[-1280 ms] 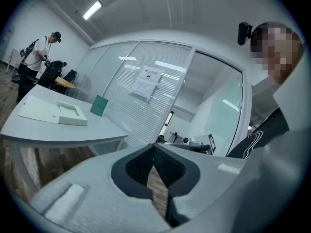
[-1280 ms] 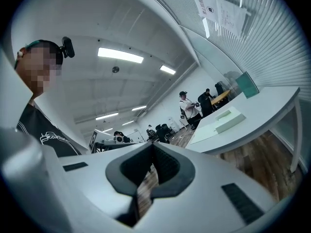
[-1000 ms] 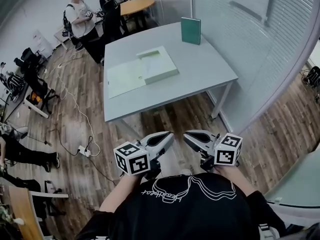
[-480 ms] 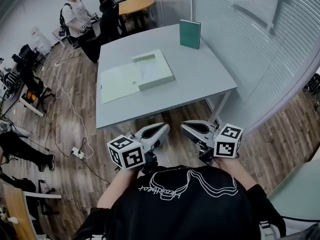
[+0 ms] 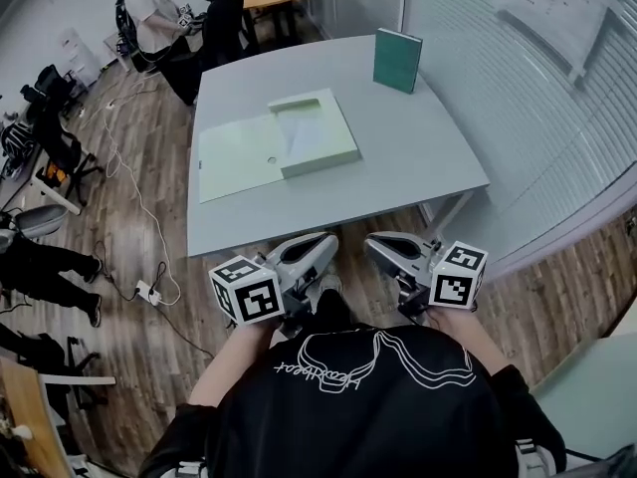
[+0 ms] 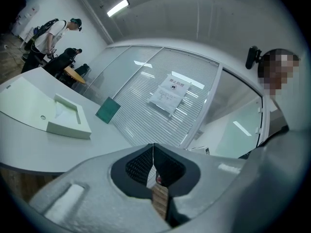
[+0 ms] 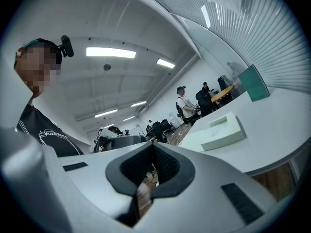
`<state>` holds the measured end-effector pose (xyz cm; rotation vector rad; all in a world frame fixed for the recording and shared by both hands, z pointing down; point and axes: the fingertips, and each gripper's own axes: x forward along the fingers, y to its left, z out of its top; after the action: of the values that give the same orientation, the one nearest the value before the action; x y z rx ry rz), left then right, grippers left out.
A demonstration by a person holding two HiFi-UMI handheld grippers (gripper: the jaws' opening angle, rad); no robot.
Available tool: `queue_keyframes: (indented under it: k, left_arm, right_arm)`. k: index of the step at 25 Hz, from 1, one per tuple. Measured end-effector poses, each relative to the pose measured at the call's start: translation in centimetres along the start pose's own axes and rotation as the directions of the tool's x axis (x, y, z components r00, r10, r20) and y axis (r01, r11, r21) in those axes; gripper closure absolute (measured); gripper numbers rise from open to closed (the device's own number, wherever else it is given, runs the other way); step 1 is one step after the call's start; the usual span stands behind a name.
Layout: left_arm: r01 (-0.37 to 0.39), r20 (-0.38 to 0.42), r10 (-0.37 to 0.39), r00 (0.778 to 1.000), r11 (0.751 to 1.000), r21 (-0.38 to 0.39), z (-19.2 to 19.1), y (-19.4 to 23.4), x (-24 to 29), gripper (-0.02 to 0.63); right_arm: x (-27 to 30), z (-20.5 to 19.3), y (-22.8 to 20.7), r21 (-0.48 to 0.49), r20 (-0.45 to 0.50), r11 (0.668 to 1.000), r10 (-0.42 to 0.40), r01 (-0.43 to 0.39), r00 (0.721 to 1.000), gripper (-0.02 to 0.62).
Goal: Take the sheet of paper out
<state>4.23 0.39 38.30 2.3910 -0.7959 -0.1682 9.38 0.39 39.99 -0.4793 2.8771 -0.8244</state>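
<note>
A pale green file box (image 5: 317,135) lies open on the grey table (image 5: 418,167), its lid (image 5: 237,157) folded out flat to the left. A white sheet (image 5: 311,132) rests inside the box. Both grippers hover level just before the table's near edge, well short of the box. My left gripper (image 5: 326,242) has its jaws shut with nothing between them, and so does my right gripper (image 5: 374,243). The box (image 6: 68,121) shows far left in the left gripper view, past the left gripper (image 6: 153,146). It shows again as the box (image 7: 219,131) beyond the right gripper (image 7: 152,145).
A dark green book (image 5: 398,60) stands upright at the table's far right. A glass wall with blinds (image 5: 537,98) runs along the right. People (image 5: 149,18), chairs and a cable with a power strip (image 5: 147,289) occupy the wooden floor at left.
The table has come closer in the head view. Both grippers, still shut, now sit at its near edge instead of well short of it.
</note>
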Motion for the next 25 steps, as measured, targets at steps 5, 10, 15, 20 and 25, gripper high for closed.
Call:
queue_keyframes:
  k: [5, 10, 15, 20, 25]
  left_arm:
    - [0.003, -0.025, -0.005, 1.000, 0.998, -0.059, 2.3, 5.4, 2.0, 0.594]
    - [-0.005, -0.053, 0.002, 0.999, 0.998, -0.057, 6.7, 11.1, 4.5, 0.593]
    - [-0.016, -0.055, 0.013, 0.998, 0.998, -0.055, 10.3, 16.4, 5.9, 0.592]
    - [-0.024, -0.062, 0.019, 0.998, 0.996, -0.081, 12.4, 21.4, 7.3, 0.592]
    - [-0.020, -0.084, 0.012, 0.996, 0.995, -0.098, 13.8, 25.0, 7.9, 0.592]
  right_arm:
    - [3.6, 2.1, -4.4, 0.031, -0.005, 0.999, -0.019, 0.019, 1.000, 0.586]
    - [7.9, 5.2, -9.3, 0.053, -0.018, 0.998, -0.028, 0.029, 0.999, 0.586]
    - [12.2, 7.8, -13.7, 0.057, -0.033, 0.998, -0.033, 0.035, 0.999, 0.586]
    - [15.5, 8.7, -17.6, 0.073, -0.065, 0.996, -0.044, 0.049, 0.997, 0.586]
    - [17.8, 9.7, -20.3, 0.091, -0.077, 0.993, -0.069, 0.076, 0.995, 0.586]
